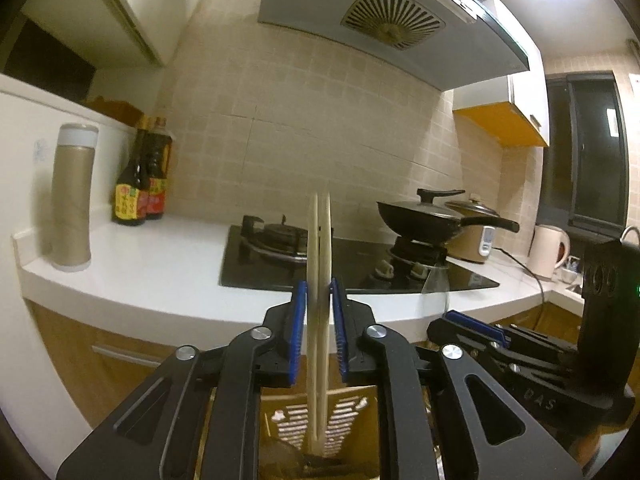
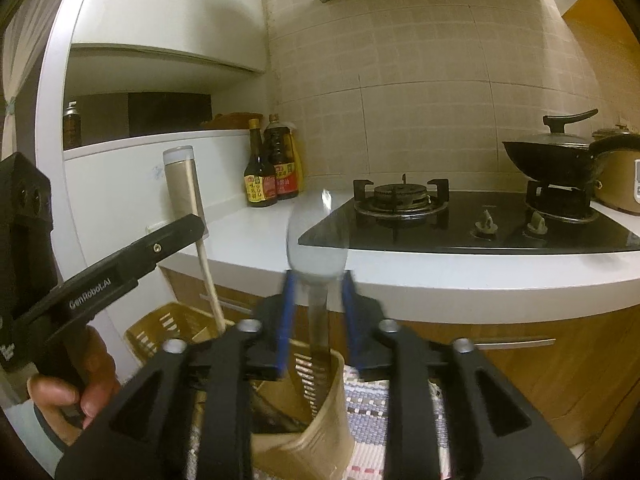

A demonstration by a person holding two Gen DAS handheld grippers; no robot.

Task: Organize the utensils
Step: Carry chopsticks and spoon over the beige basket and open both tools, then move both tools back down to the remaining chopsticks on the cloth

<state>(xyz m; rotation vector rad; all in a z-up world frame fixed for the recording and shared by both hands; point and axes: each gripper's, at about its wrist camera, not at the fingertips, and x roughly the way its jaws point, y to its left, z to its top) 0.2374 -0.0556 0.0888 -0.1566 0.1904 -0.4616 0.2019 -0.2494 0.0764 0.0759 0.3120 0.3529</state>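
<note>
**Entry: both tools standing over the holder, utensils going in upright**

The left gripper (image 1: 319,292) is flanking a pair of pale wooden chopsticks (image 1: 319,240). Its blue pads are sitting right alongside them, and slivers of gap are showing lower down. I am reading this as a released grip, not a clamp. The chopsticks are standing near vertical with their lower ends already down inside the beige slotted plastic utensil holder (image 1: 348,408). In my judgement they are being kept upright so they drop in tips-first rather than tipping over the rim.

The right gripper (image 2: 318,280) is standing open around a glassy-looking spoon (image 2: 318,240), which is blurred. The bowl is up, the handle is running down into the holder, and clear space is showing on both sides of the handle. Neither pad is pressing it. The bowl-up pose is probably keeping the slim end leading into the opening.

View comparison:
- The left wrist view is showing the chopsticks head-on between the pads, and the right tool only as a dark side shape.
- The right wrist view is showing the chopsticks' slight lean from the side. It is also showing a person's hand (image 2: 72,392) gripping the left tool's handle, and the checked woven mat (image 2: 372,408) under the holder.
- Neither view is showing whether the spoon and chopsticks are sharing one compartment.

The holder is sitting low, in front of the white countertop (image 1: 160,272).
</note>
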